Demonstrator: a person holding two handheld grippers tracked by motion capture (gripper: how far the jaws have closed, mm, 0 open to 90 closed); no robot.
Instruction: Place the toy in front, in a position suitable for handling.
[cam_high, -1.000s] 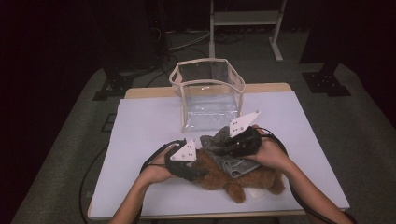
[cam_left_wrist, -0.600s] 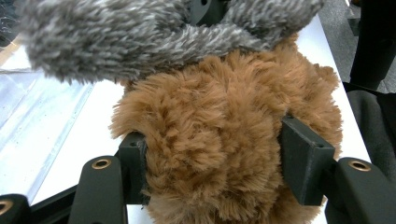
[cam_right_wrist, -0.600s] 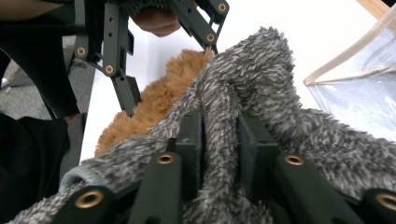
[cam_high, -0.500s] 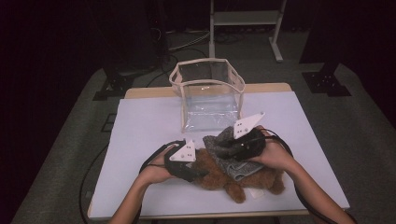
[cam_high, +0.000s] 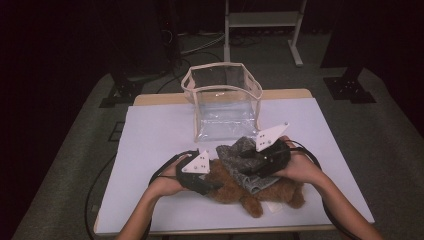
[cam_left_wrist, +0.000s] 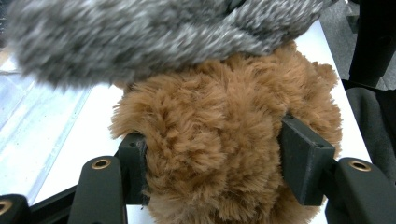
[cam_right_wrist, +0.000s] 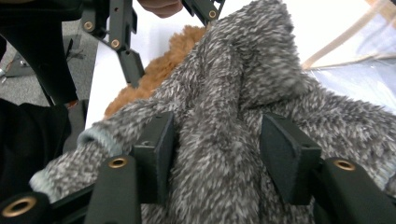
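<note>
A brown teddy bear (cam_high: 235, 189) lies on the white table (cam_high: 160, 130) near its front edge. A fuzzy grey knitted garment (cam_high: 234, 154) is draped over the bear's upper part. My left gripper (cam_high: 212, 186) is shut on the bear's plush head (cam_left_wrist: 210, 140), with both pads sunk into the fur. My right gripper (cam_high: 245, 160) hovers over the grey garment (cam_right_wrist: 233, 93). Its jaws have just been opening, and a fold of the grey cloth stands loosely between them (cam_right_wrist: 217, 154).
A clear plastic bag with a beige rim (cam_high: 225, 100) stands open at the table's far middle, just beyond the garment. Black cables trail from both grippers across the table. Dark stands and a metal frame stand on the floor behind.
The right gripper has shifted slightly to the right over the bear, and the grey garment now lies a little lower and flatter. The left hand has kept still.
</note>
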